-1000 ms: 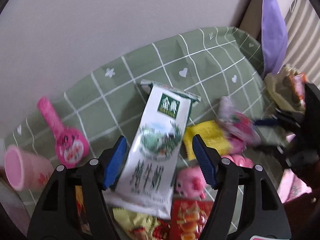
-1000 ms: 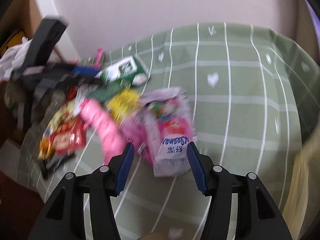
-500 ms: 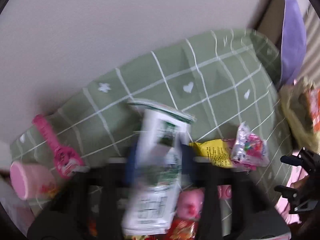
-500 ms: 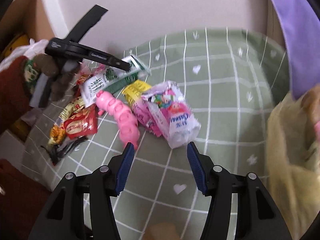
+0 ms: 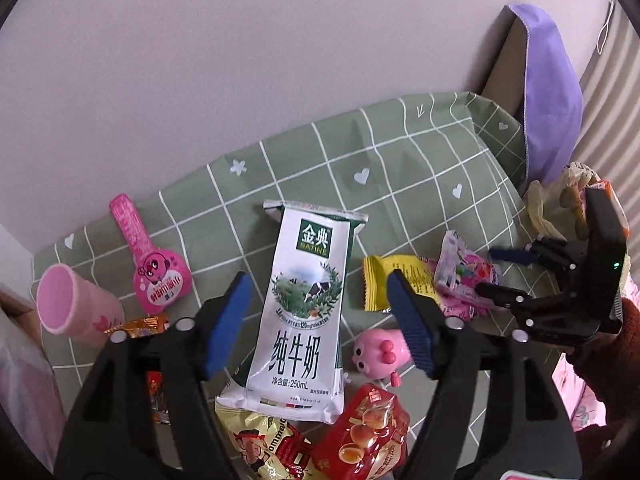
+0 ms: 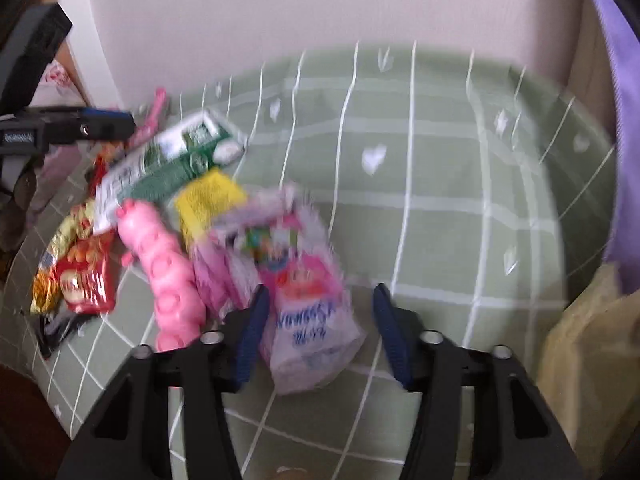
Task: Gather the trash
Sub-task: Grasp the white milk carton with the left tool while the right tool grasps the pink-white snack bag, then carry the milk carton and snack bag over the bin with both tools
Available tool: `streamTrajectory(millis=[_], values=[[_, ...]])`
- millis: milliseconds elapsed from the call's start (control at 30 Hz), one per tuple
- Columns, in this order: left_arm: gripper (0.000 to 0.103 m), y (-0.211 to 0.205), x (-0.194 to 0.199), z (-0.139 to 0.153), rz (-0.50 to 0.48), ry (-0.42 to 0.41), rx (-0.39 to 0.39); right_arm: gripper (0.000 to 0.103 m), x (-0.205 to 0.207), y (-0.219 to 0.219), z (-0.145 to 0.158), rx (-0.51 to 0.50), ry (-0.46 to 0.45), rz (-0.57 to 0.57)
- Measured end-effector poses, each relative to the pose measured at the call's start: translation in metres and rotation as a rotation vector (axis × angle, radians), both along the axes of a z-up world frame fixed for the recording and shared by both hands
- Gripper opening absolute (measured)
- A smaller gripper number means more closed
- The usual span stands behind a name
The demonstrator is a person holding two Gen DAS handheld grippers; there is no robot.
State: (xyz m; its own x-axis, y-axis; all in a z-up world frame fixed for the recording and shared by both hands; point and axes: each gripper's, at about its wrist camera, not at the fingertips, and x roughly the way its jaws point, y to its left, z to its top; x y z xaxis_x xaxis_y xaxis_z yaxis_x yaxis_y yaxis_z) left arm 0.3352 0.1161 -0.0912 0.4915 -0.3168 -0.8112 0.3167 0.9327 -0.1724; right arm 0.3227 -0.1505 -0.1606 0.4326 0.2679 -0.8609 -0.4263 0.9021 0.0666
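Observation:
A white and green milk carton (image 5: 304, 304) lies flat on the green checked cloth (image 5: 400, 168); it also shows in the right wrist view (image 6: 168, 160). My left gripper (image 5: 320, 320) is open, its blue pads on either side of the carton. My right gripper (image 6: 316, 332) is open around a pink and white snack bag (image 6: 308, 312), which also shows in the left wrist view (image 5: 464, 276). A yellow wrapper (image 5: 392, 284), a red snack bag (image 5: 364, 432) and a yellow-red wrapper (image 5: 264, 444) lie nearby.
A pink pig toy (image 5: 380, 352), a pink cup (image 5: 72, 312) and a pink scoop-shaped package (image 5: 148, 268) lie on the cloth. A yellowish bag (image 6: 592, 360) hangs at the right table edge. A purple cloth (image 5: 548, 92) covers a box by the wall.
The left gripper moved in a blur and is now steady and open around the carton. The right gripper has moved forward onto the pink and white snack bag.

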Motion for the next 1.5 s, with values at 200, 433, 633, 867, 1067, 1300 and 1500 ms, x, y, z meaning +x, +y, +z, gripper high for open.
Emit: streamTrajectory(millis=[200,433,633,867,1067,1300,1500], values=[[0.075,-0.017,0.021,-0.022,-0.012,0.065,0.027,0.014,-0.035,-0.001,0.014,0.046,-0.022,-0.019],[0.056,-0.049,0.055,-0.049,-0.011,0.123,0.159,0.014,-0.066,-0.023,0.046,0.151,-0.088,-0.143],[0.054,-0.043,0.05,-0.021,0.053,0.085,0.072,0.014,-0.093,-0.043,0.066,0.157,-0.121,-0.185],[0.054,-0.043,-0.009,0.057,0.117,-0.174,-0.028,0.014,-0.11,-0.062,0.094,0.154,-0.203,-0.216],[0.054,-0.069,-0.04,0.108,0.088,-0.309,-0.128,0.014,-0.125,-0.074,0.124,0.124,-0.287,-0.22],[0.054,-0.133,-0.059,0.166,-0.047,-0.397,-0.333,0.014,-0.165,-0.125,0.184,0.066,-0.462,-0.342],[0.054,-0.221,-0.066,0.196,-0.213,-0.428,-0.503,0.014,-0.203,-0.192,0.219,-0.021,-0.545,-0.544]])
